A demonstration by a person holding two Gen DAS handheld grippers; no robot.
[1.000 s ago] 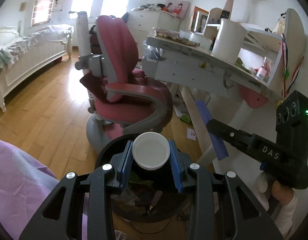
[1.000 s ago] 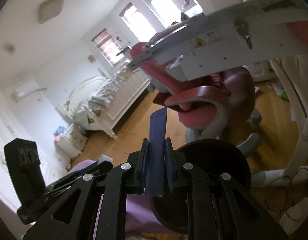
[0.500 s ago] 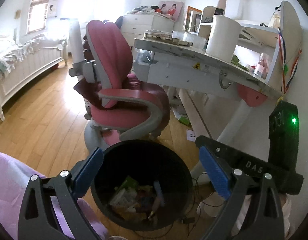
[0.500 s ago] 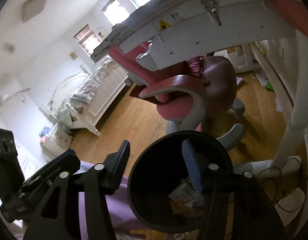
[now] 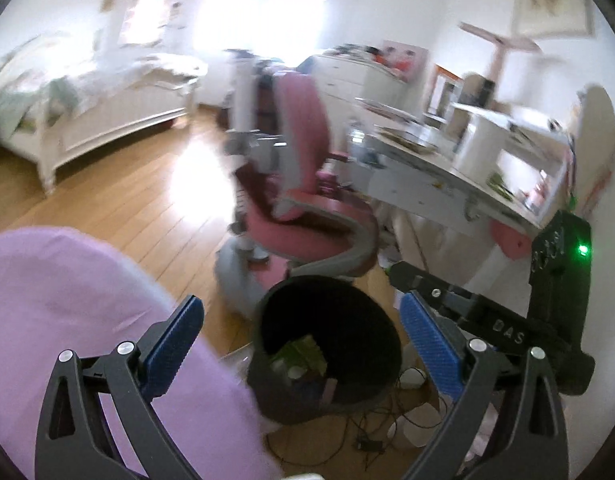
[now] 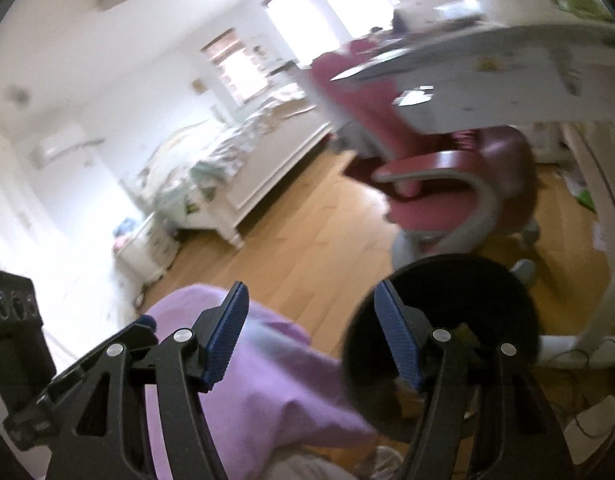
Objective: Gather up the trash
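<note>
A black round trash bin (image 5: 327, 348) stands on the wood floor with mixed trash (image 5: 303, 364) in its bottom; it also shows in the right wrist view (image 6: 443, 320). My left gripper (image 5: 303, 340) is open and empty, above and in front of the bin. My right gripper (image 6: 311, 340) is open and empty, up and to the left of the bin. The right gripper's black body (image 5: 507, 320) shows at the right of the left wrist view. Both views are blurred by motion.
A pink swivel chair (image 5: 303, 200) stands just behind the bin, under a white desk (image 5: 447, 176) at the right. Purple cloth (image 5: 87, 320) fills the lower left. A white bed (image 5: 91, 120) is far left. Cables (image 5: 379, 428) and white plugs lie by the bin.
Both grippers opened and let go: the white lid and the dark blue strip are no longer held. Both grippers have since pulled back and up from the bin.
</note>
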